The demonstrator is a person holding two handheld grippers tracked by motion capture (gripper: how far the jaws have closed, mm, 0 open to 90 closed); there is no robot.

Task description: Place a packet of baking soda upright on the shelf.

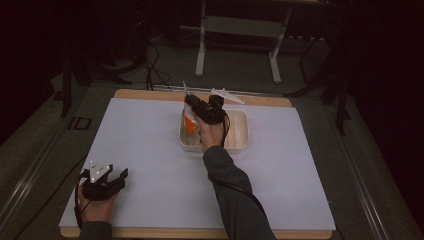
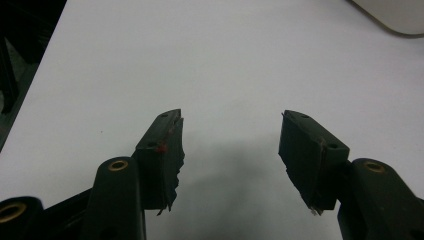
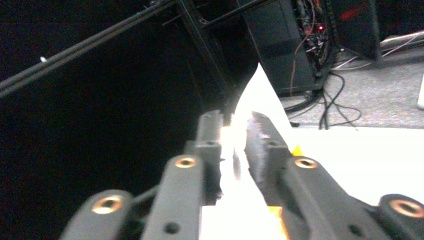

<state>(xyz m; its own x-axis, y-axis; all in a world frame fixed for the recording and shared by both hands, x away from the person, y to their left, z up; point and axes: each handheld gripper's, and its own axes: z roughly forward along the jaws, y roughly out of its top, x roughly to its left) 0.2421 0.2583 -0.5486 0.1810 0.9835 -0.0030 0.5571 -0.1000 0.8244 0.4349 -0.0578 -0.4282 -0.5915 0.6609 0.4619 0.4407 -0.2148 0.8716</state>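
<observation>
Item: packet (image 1: 189,121), white with orange, upright in tray (image 1: 239,142) near bench (image 1: 150,150) far edge. Right tongs (image 1: 189,101) astride its top, jaws slightly parted, grip apparently releasing. Left tongs (image 1: 118,176) apart, idle at near-left corner. Step: depositing packet; next: free jaws, lift clear.

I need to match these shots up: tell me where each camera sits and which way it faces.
High view: above the near edge, facing forward and down on the table; both forearms show.
Left gripper view: on the left gripper, facing open jaws and table.
Right gripper view: on the right gripper, facing a packet.
Shared: tray, high and left views.
</observation>
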